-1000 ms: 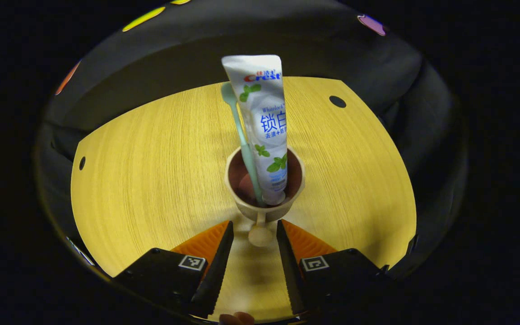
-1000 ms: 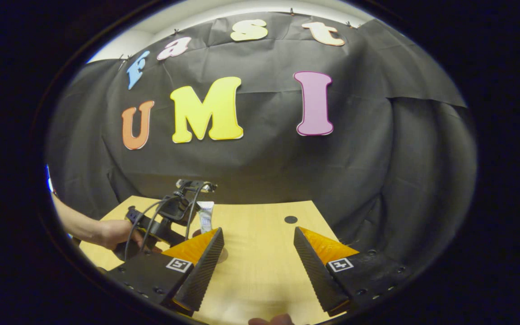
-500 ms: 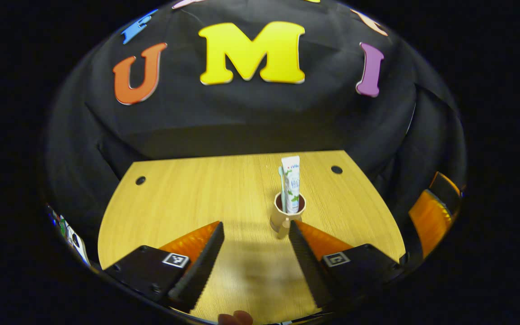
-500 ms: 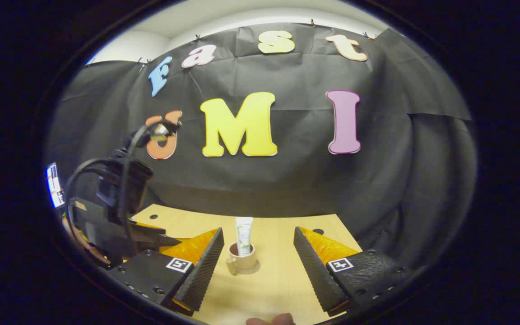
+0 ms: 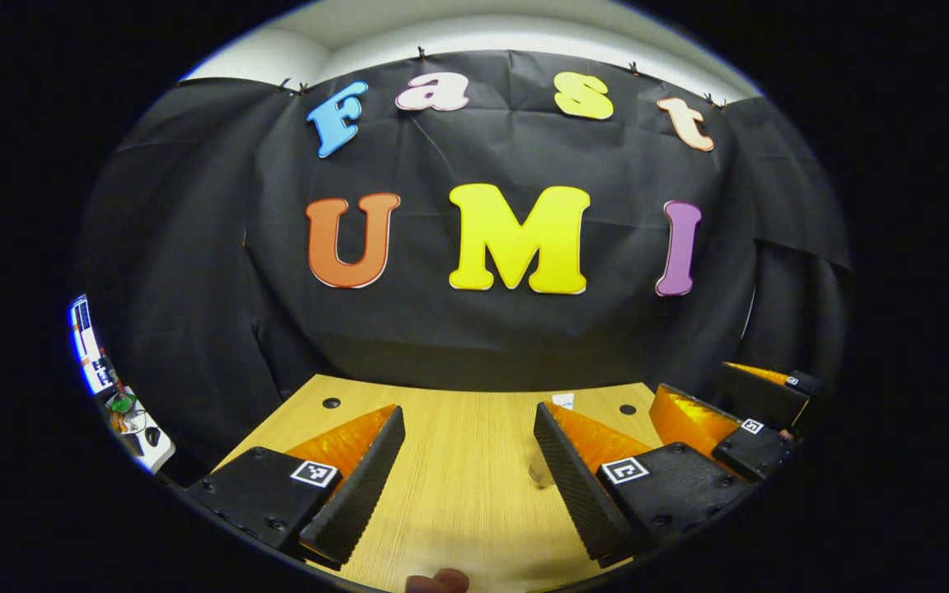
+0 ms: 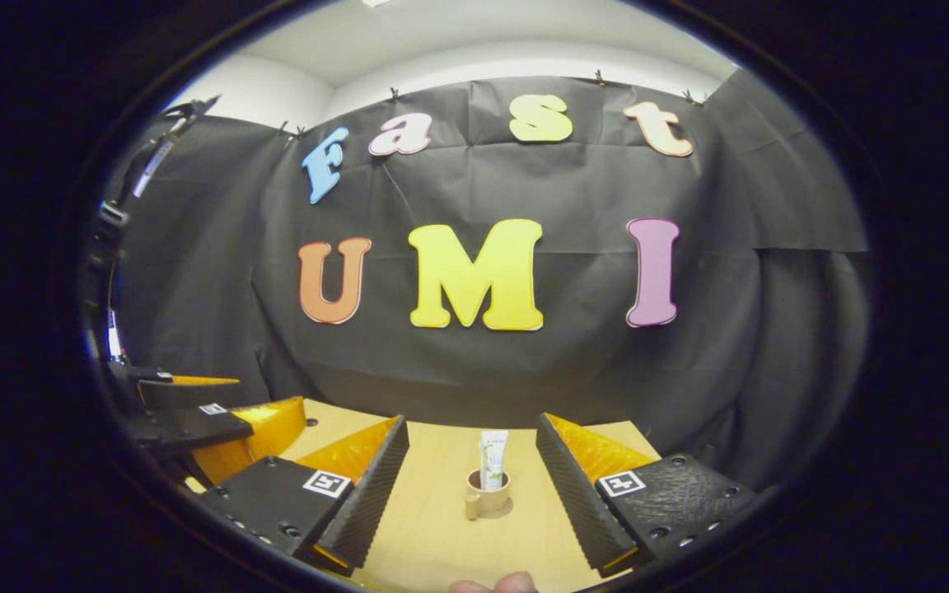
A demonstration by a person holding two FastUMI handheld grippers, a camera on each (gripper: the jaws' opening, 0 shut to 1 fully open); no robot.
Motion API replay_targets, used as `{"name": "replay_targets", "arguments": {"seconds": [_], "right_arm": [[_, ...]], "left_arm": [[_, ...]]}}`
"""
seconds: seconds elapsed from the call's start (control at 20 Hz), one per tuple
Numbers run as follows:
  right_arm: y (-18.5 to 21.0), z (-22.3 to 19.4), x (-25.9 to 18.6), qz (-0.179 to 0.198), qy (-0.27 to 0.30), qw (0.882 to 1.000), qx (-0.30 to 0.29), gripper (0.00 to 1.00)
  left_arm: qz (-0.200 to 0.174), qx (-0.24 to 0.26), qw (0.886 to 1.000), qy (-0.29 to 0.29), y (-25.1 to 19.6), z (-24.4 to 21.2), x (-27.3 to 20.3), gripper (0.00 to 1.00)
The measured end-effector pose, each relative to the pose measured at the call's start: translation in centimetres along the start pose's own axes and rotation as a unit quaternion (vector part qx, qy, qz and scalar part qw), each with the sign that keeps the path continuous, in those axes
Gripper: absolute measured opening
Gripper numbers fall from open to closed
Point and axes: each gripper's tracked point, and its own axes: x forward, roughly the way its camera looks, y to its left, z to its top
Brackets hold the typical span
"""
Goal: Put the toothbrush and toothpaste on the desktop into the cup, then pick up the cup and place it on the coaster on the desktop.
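Standing low in the middle of the right gripper view, between that gripper's two fingers but well beyond their tips, the cup (image 6: 488, 502) sits on the table (image 6: 433, 527) with the toothpaste (image 6: 492, 459) upright inside it, its long axis vertical and its top rising clear of the rim. A round base under the cup looks like the coaster, though it is too small to be sure; the toothbrush cannot be made out here. The right gripper (image 6: 472, 494) has its fingers spread wide with nothing between them.

In the left gripper view, the left gripper (image 5: 469, 473) is likewise wide open and empty, and only a sliver of the cup (image 5: 539, 471) peeks out at the inner edge of its right-hand finger, lower centre-right of the frame. The other gripper shows at the frame's right edge.

Judging from this, the cup appears already loaded and set down, so little or nothing is left to do. Were a correction needed, the right gripper is better lined up: the cup lies straight ahead on its centre line, while for the left it lies off to one side.
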Motion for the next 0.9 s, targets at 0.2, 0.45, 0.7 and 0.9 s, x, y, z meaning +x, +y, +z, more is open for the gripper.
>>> {"name": "replay_targets", "arguments": {"seconds": [0.2, 0.45, 0.7, 0.9], "right_arm": [[0.3, 0.5, -1.0, -0.017, -0.008, 1.0, -0.005, 0.93], [1.2, 0.5, -1.4, -0.023, -0.009, 1.0, -0.005, 0.94], [2.1, 0.5, -1.6, -0.019, -0.009, 1.0, -0.007, 0.94], [2.4, 0.6, -2.0, -0.021, -0.008, 1.0, -0.004, 0.93]], "left_arm": [[-0.004, -0.006, 1.0, -0.029, 1.1, 1.1, -1.0, 1.0], [-0.008, -0.013, 0.999, -0.039, 1.4, 2.1, -1.4, 1.0], [-0.001, -0.01, 0.999, -0.031, 1.3, 2.3, -1.8, 1.0], [0.01, -0.008, 0.999, -0.036, 1.3, 2.8, -2.7, 1.0]]}}
